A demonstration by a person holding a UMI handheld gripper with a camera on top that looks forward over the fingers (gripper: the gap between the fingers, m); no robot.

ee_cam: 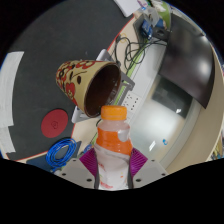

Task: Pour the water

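Two things matter here: a bottle (113, 140) with an orange cap and orange band, and a patterned paper cup (88, 82). The tongs (113, 172) are closed narrow on the bottle, their purple pads (90, 163) pressing its lower body from both sides, so the bottle stands up along the fingers with its cap pointing ahead. The cap appears to be in place, though I cannot tell for sure.

The whole view is rolled over, which I judge to be the tipping of the bottle for a pour. That would explain why the cup seems to lie on its side with its dark mouth turned toward the bottle: it is probably standing upright on the grey bench (150, 120), and it is the tongs that are tilted. The cup's mouth sits just beyond the cap, near it but not touching, which is where a receiver should be for water to fall in.

Off to one side of the cup lies a red disc (53, 123), possibly a lid, and nearer the tongs a coil of blue cable (62, 151). Beyond the cup, toward the bench's far edge, sits a tangle of wires and small electronics (135, 45).

No water is visible leaving the bottle. If the cap is truly on, it must come off first.
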